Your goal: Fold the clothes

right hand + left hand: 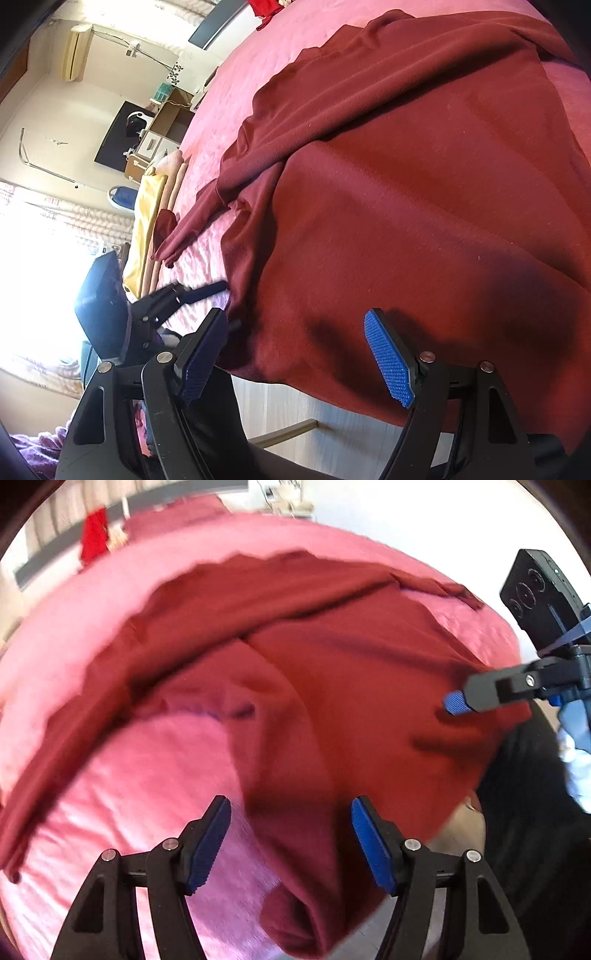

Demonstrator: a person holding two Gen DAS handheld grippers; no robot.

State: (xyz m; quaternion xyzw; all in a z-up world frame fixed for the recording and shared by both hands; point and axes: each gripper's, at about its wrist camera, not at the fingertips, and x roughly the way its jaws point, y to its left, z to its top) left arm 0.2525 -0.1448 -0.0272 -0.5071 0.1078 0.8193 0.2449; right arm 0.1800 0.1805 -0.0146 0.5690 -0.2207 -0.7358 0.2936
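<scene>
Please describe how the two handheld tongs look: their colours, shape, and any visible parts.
Both tongs, left and right, have black plastic frames with triangular cut-outs and round silver bolts at the joints. Each finger carries a flat blue pad with a fine ribbed or dotted texture. A dark box-shaped camera unit with round lenses sits on the right one. No cables or sleeves are visible.

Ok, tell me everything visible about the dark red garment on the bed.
The dark red garment is a soft, matte, knit-looking piece spread over the pink bedspread. A long sleeve trails off to one side, folds cross its upper part, and its near edge hangs over the bed's edge. Both the left gripper and right gripper hover open above it.
</scene>
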